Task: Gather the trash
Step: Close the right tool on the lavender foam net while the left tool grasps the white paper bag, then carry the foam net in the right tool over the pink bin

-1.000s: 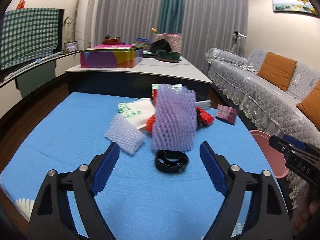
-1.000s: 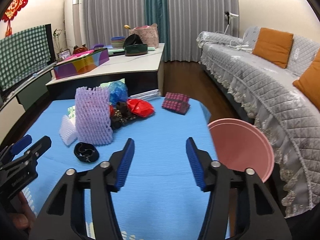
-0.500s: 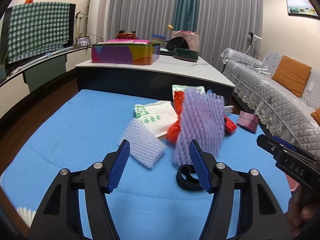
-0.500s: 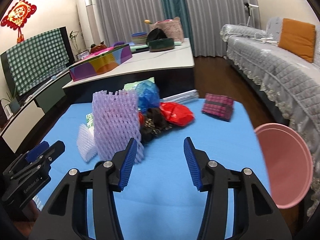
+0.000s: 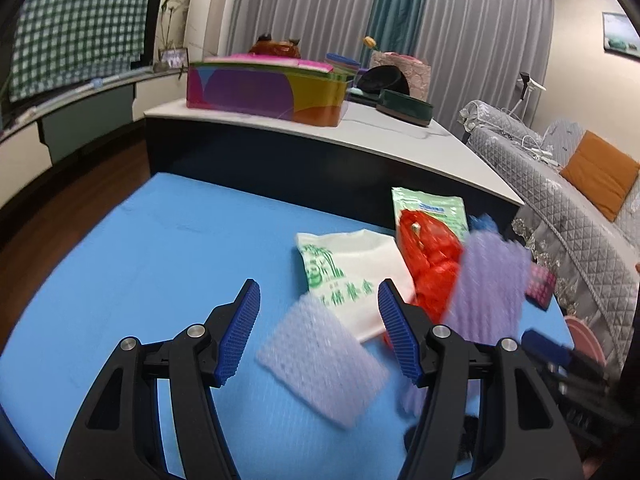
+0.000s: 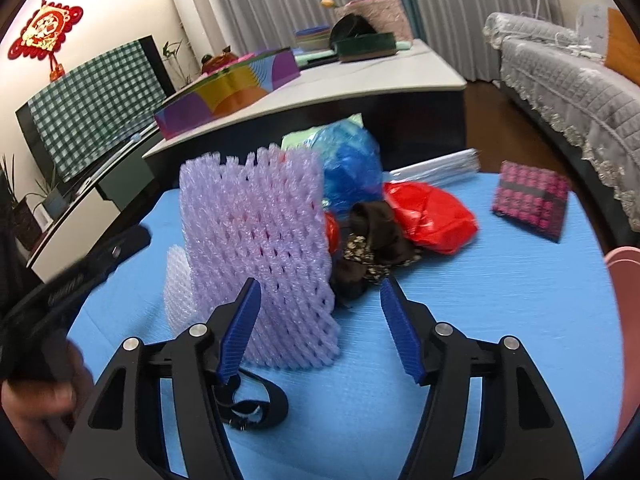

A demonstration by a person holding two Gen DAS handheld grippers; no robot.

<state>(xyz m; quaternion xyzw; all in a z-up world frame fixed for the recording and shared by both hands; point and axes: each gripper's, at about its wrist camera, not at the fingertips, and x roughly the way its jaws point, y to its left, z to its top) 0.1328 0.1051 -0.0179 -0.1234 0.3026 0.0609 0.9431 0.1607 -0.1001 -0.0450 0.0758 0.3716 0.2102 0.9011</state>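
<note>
Trash lies on a blue table [image 5: 140,260]. In the left wrist view my left gripper [image 5: 318,332] is open, with a flat white foam net [image 5: 320,364] lying between its fingers. Beyond it lie a white-green bag [image 5: 348,272], a red plastic bag [image 5: 432,252] and a tall purple foam net [image 5: 488,284]. In the right wrist view my right gripper [image 6: 320,328] is open just before the purple foam net [image 6: 256,236]. A black strap [image 6: 252,404] lies under its left finger. A blue bag [image 6: 348,160], red bag [image 6: 428,212] and dark cloth [image 6: 372,248] lie behind.
A pink bin [image 6: 626,320] stands off the table's right edge. A magenta patterned box [image 6: 532,200] lies at the far right of the table. A low white table [image 5: 360,132] with a colourful box stands behind. A grey sofa [image 6: 580,80] runs along the right.
Both grippers moved forward toward the trash pile. The left one swung left until the white foam net lay between its fingers. The right one closed in on the purple net.
</note>
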